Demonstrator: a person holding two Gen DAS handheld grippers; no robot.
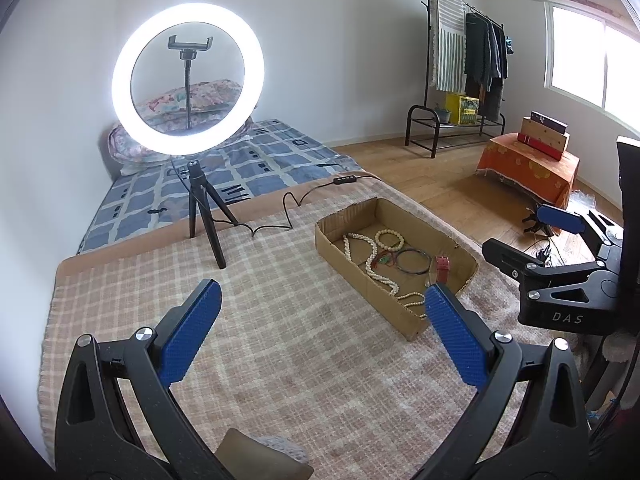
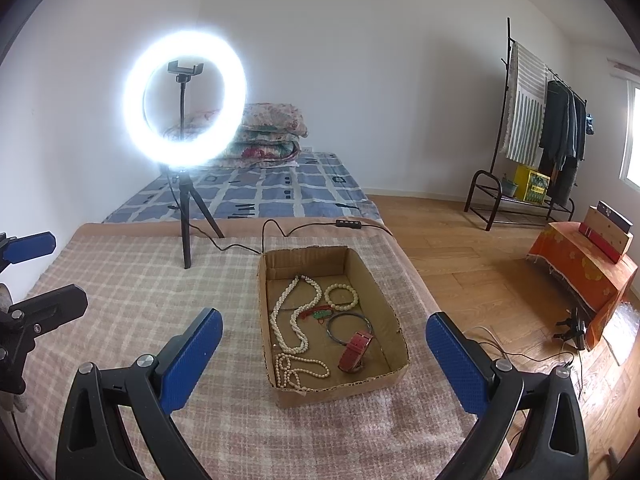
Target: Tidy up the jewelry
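A shallow cardboard box [image 2: 400,350] [image 1: 332,246] sits on a plaid blanket. In it lie a long white bead necklace [image 2: 294,326] [image 1: 374,270], a cream bead bracelet [image 2: 341,297] [image 1: 389,239], a dark bangle [image 2: 349,329] [image 1: 414,262], a red watch strap [image 2: 355,352] [image 1: 442,268] and a small red-green piece [image 2: 320,314]. My right gripper [image 2: 324,350] is open and empty, above the box's near end. My left gripper [image 1: 322,314] is open and empty, left of the box. The right gripper also shows in the left wrist view [image 1: 528,236].
A lit ring light [image 2: 185,98] on a tripod [image 2: 186,216] stands behind the box, its cable [image 2: 280,232] running past the box's far side. The blanket [image 2: 132,292] ends at a wooden floor [image 2: 472,264] on the right. A mattress [image 2: 260,188] lies beyond.
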